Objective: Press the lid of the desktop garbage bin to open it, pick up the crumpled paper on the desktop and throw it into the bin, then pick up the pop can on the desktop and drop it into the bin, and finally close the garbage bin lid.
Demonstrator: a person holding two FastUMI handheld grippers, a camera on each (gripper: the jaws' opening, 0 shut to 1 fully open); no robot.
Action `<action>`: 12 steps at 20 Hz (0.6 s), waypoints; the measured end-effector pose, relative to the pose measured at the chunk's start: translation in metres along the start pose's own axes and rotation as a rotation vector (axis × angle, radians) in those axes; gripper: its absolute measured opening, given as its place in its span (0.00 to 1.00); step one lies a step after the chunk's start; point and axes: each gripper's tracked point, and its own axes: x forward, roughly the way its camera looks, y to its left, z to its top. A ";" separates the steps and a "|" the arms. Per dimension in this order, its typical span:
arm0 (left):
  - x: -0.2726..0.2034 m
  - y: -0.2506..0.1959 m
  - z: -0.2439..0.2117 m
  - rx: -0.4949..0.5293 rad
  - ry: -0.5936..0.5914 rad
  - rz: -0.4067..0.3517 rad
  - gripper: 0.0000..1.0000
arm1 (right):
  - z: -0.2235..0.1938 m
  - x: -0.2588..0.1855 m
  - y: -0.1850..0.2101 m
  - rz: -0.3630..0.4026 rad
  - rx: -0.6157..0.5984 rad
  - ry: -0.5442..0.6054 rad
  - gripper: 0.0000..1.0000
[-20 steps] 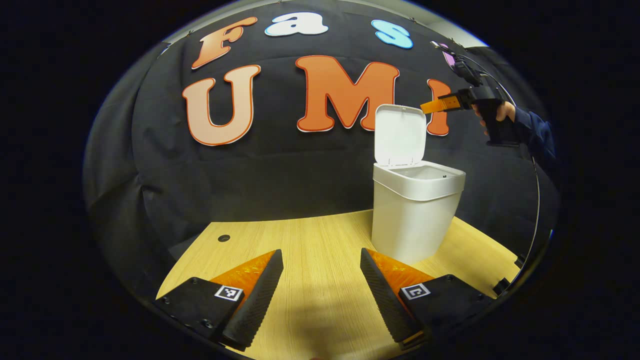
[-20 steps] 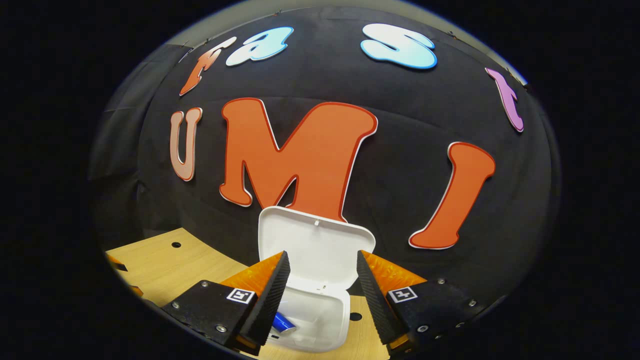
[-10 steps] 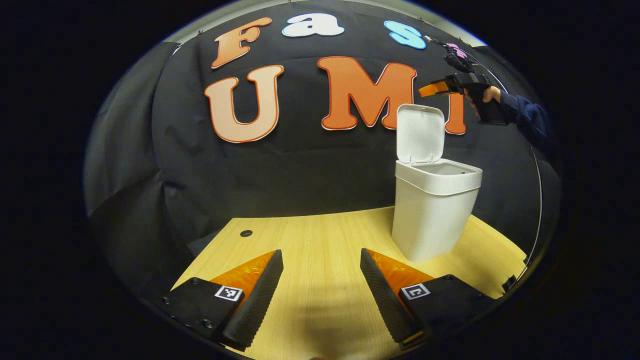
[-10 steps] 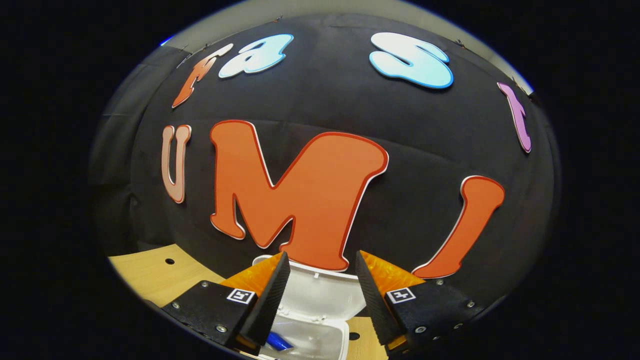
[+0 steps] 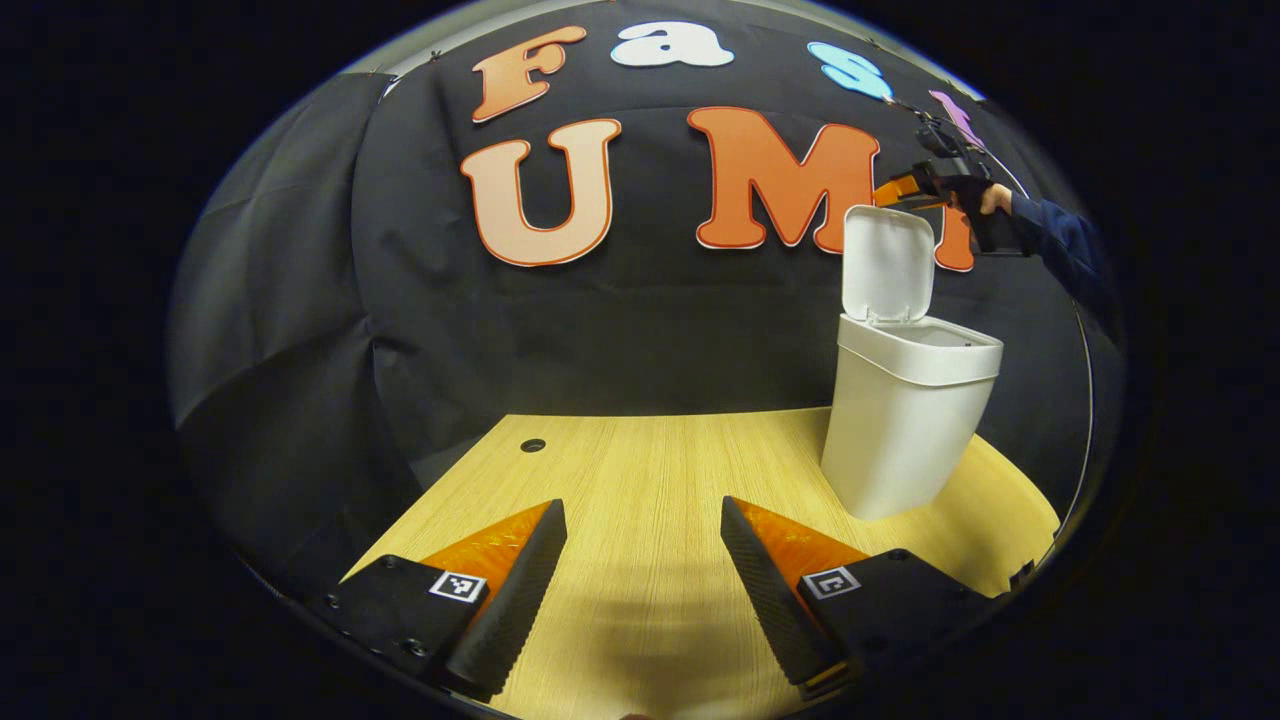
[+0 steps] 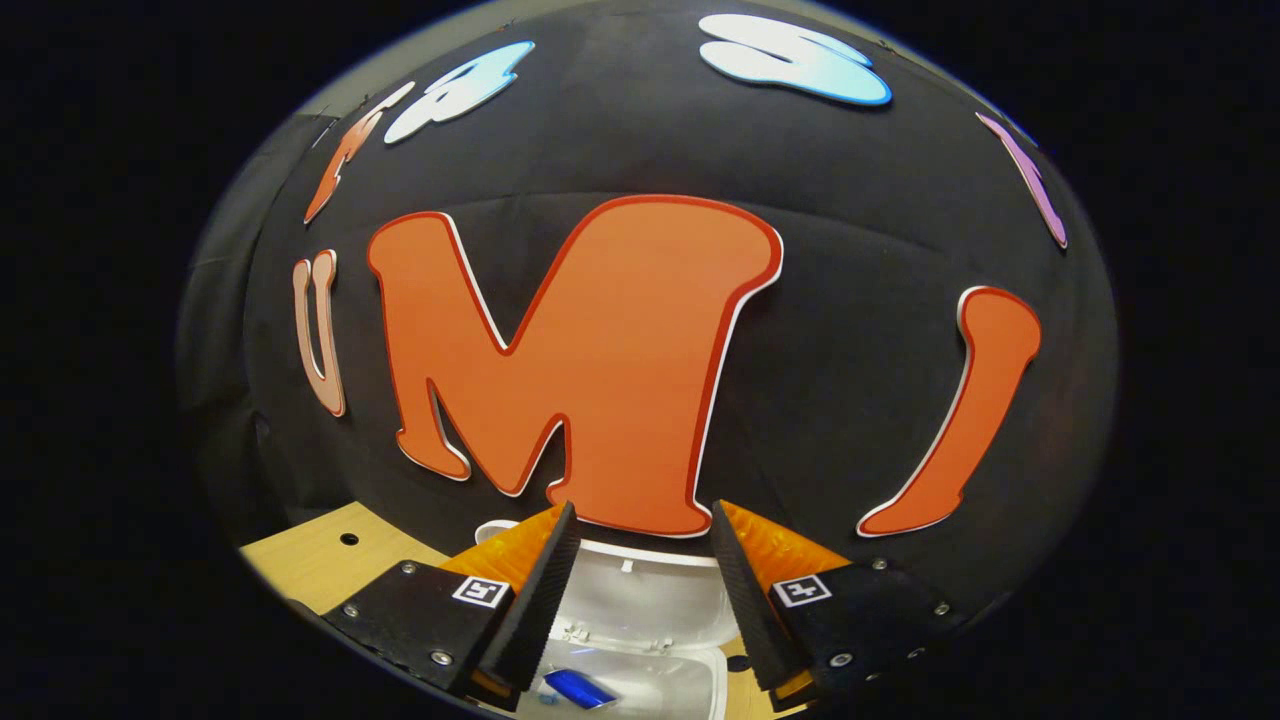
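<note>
Right claw [image 6: 640,570] agape above smooth white plastic bin [image 5: 908,420], lid [image 5: 886,262] upright.

wooden desktop [image 5: 660,470] | round hole [image 5: 533,445] near its far-left edge

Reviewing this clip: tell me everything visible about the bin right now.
The bin is a white, smooth, plastic-looking tub with rounded corners, tapering toward its base, with a thicker collar round the top. It stands upright on the wooden table, near its right far side in the left gripper view. Its hinged lid is raised nearly vertical. The right gripper is above the lid's top edge; contact cannot be told. Inside, the right gripper view shows a blue can.
</note>
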 end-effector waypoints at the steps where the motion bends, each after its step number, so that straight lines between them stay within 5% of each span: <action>1: 0.001 -0.001 0.002 -0.005 -0.004 -0.003 0.99 | -0.003 -0.004 0.001 0.009 0.013 0.005 0.79; 12: 0.012 -0.022 0.017 0.001 -0.046 -0.083 0.99 | -0.046 -0.070 0.007 0.061 0.082 0.094 0.81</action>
